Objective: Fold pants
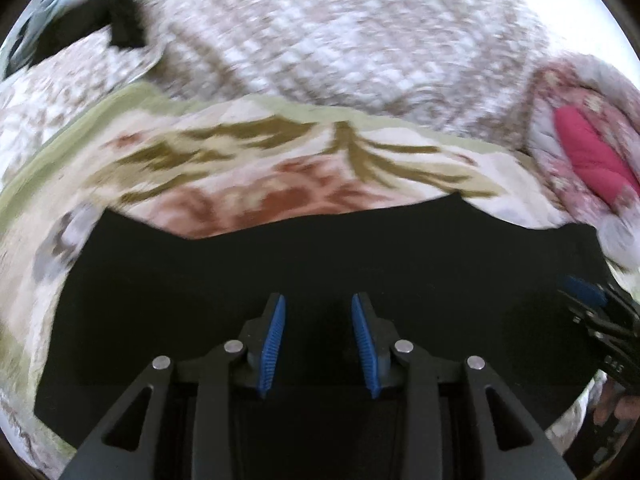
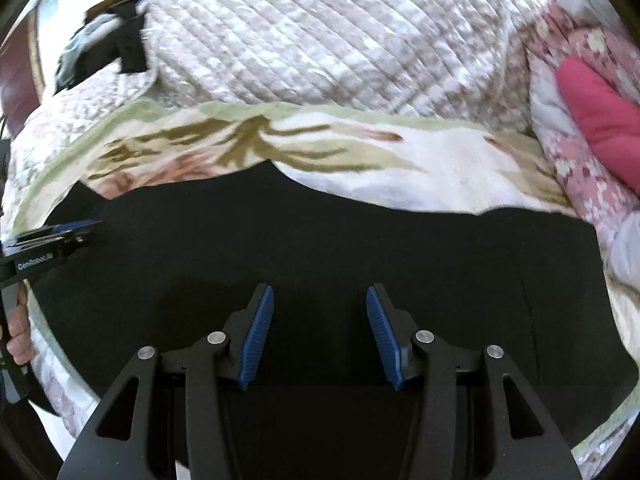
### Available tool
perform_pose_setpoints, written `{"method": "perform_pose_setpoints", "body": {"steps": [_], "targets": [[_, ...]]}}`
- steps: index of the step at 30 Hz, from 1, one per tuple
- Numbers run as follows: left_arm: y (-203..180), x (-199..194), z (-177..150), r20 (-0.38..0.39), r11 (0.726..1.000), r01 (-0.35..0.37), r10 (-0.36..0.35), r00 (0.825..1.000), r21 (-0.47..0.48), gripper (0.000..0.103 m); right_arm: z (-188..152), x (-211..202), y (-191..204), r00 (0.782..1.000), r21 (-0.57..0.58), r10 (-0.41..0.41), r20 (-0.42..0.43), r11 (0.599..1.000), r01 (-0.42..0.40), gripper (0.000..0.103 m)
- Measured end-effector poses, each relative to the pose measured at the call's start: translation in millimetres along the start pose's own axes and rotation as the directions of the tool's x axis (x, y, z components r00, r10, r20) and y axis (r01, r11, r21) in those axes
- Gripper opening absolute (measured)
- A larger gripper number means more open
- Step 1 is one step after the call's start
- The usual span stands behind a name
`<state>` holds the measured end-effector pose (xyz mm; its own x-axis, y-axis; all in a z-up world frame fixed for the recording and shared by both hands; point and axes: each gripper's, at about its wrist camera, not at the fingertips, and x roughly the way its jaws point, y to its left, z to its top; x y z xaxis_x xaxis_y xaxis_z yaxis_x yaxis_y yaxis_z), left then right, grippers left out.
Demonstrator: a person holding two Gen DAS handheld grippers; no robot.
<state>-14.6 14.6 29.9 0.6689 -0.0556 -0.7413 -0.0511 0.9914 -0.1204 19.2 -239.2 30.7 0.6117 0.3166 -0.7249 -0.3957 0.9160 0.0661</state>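
The black pants [image 1: 240,256] lie flat on a floral blanket, filling the lower half of both views [image 2: 400,240]. My left gripper [image 1: 319,298] hovers over the dark cloth with its blue pads apart and nothing pinched between them. My right gripper [image 2: 320,288] is likewise open above the pants, its pads set wider. The right gripper's tip [image 1: 588,300] shows at the right edge of the left wrist view. In the right wrist view the left gripper [image 2: 60,236] enters from the left, over the pants' left edge, with a hand [image 2: 20,332] on its handle.
Under the pants is a cream blanket with green and rust flowers [image 1: 280,152] [image 2: 360,152]. Beyond it is a quilted beige bedspread [image 1: 340,40] [image 2: 320,40]. A pink floral quilt with a magenta piece [image 1: 592,148] [image 2: 600,112] is bunched at the right. A dark object [image 2: 128,52] sits far left.
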Motion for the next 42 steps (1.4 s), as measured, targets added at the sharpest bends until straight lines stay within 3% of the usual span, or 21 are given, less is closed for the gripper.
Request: {"method": "perform_pose_setpoints", "body": {"steps": [4,9,15,24,35,42], "targets": [[-9.9,8.4,-1.4,-0.029,0.999,0.018,-0.017,0.999,0.035,0.037,-3.3,14.6,6.3,0.998,-0.023,0.013,-0.059,1.000,-0.014,0.049],[-9.4,7.1,-0.8,-0.031,0.999,0.022,-0.021,0.999,0.026,0.038,-1.6,10.6,6.0,0.999,-0.008,0.018,-0.044,1.000,-0.018,0.049],[-27.2,4.9,-6.4,-0.038,0.994,0.084,-0.081,0.996,0.067,0.038,-3.7,10.4,23.0,0.997,-0.070,0.059,-0.041,0.996,-0.061,0.049],[-33.8,6.5,-11.0,-0.031,0.993,0.061,-0.058,0.998,0.104,0.042,-5.5,11.7,30.0,0.997,-0.102,0.053,-0.047,0.993,-0.058,0.049],[-6.0,-22.8,-36.3,-0.008,0.999,0.019,-0.020,1.000,-0.051,0.042,-12.9,3.5,50.5,0.993,-0.169,0.106,-0.046,0.979,-0.112,0.049],[36.6,-52.4,-54.9,0.016,0.982,-0.057,0.061,0.998,-0.180,0.042,-13.2,3.5,51.7,0.993,-0.171,0.106,-0.046,0.979,-0.112,0.049]]}}
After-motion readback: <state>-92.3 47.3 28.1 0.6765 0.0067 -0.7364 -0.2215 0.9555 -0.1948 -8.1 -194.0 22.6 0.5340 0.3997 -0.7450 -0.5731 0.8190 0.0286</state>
